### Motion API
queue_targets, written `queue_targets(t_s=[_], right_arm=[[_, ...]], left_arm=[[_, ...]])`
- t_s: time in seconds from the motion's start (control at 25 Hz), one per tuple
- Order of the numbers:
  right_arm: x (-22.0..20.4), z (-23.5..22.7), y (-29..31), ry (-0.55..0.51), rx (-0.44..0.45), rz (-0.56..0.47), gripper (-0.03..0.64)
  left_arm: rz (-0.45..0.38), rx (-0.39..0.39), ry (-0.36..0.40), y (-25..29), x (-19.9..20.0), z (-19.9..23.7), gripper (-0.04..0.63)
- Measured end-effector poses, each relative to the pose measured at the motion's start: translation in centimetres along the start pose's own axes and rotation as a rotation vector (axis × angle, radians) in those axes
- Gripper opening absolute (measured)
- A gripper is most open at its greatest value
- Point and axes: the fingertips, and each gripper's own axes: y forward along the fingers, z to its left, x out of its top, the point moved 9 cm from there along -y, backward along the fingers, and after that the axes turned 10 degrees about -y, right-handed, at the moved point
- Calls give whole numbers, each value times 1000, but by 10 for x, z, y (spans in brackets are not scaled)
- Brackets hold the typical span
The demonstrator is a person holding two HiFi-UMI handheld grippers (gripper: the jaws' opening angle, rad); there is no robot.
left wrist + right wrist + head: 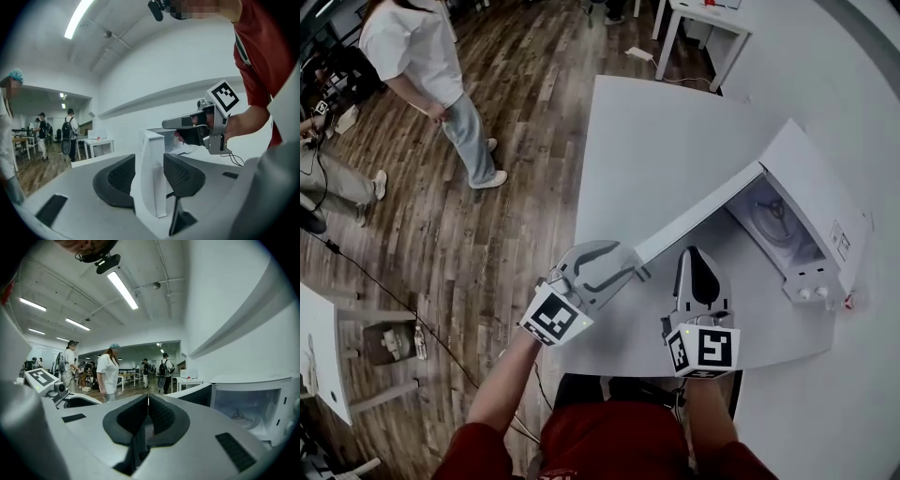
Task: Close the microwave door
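Note:
A white microwave [818,184] stands at the right of a white table [647,141]. Its door [698,217] is swung out toward me, and the cavity with the turntable [773,220] shows. My left gripper [630,262] is open, with the free end of the door [151,173] standing between its jaws; I see no pad pressing on it. Just right of the door's end, my right gripper [692,253] is shut with nothing in it and points toward the microwave [248,406]. It is also in the left gripper view, where the right gripper [165,124] hovers behind the door.
A person in a white shirt [422,66] stands on the wooden floor to the left of the table. Another white table [703,23] is at the far end. Cables [384,291] and a small stand lie on the floor at the left.

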Motion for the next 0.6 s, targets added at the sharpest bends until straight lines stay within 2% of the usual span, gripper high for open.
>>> queue_targets(t_s=[0.32, 0.6], right_arm=[[-5, 0, 6, -9, -63, 41, 23], [-11, -1, 9, -22, -108, 78, 23]], left_arm=[[51, -175, -4, 17, -16, 25, 205], [106, -374, 0, 33, -16, 39, 221]])
